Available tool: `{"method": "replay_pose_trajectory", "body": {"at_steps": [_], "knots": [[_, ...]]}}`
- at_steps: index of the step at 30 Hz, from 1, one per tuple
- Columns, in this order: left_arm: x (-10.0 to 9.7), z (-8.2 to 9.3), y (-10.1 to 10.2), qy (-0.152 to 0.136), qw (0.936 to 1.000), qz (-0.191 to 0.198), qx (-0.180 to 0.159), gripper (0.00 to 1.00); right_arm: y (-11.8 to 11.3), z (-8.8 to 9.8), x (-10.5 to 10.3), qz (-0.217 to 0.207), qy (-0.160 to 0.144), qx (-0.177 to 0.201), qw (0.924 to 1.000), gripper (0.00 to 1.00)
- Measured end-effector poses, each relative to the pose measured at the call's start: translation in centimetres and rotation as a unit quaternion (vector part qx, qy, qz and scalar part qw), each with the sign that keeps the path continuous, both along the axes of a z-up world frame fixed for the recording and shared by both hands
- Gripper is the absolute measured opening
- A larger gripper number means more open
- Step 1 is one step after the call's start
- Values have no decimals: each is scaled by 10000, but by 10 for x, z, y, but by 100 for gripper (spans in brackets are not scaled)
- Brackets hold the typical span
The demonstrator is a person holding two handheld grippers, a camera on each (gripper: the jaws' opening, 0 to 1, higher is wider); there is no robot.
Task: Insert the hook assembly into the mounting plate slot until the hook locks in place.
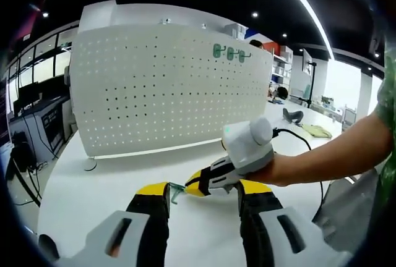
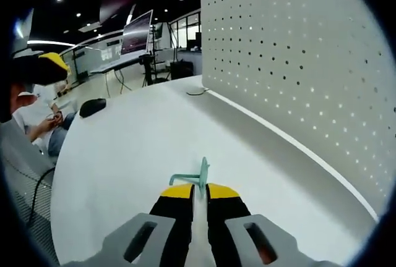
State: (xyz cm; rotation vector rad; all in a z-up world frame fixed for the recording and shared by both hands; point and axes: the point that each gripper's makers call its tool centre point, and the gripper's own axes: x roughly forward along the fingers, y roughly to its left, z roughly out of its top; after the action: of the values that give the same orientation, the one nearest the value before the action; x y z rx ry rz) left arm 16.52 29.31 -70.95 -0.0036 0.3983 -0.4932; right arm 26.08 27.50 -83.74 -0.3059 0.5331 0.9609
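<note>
Pegboard [image 1: 170,88] upright on white table [image 2: 130,149], office behind

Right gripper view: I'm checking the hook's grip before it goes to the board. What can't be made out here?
- The green hook in the right gripper: its lower part is hidden between the shut jaws in the right gripper view.
- In the left gripper view, the hook is too small to tell its shape.
- The three hooks on the pegboard: too small to see how they seat.
- The pegboard: cut off by the right gripper view's edge.
</note>
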Motion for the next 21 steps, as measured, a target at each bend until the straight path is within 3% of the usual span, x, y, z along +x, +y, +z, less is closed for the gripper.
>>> {"method": "replay_pose_trajectory", "body": {"at_steps": [21], "knots": [[1, -2, 12, 15, 9999, -15, 100, 45, 2, 0, 3, 30, -110, -79, 9999, 0]]}}
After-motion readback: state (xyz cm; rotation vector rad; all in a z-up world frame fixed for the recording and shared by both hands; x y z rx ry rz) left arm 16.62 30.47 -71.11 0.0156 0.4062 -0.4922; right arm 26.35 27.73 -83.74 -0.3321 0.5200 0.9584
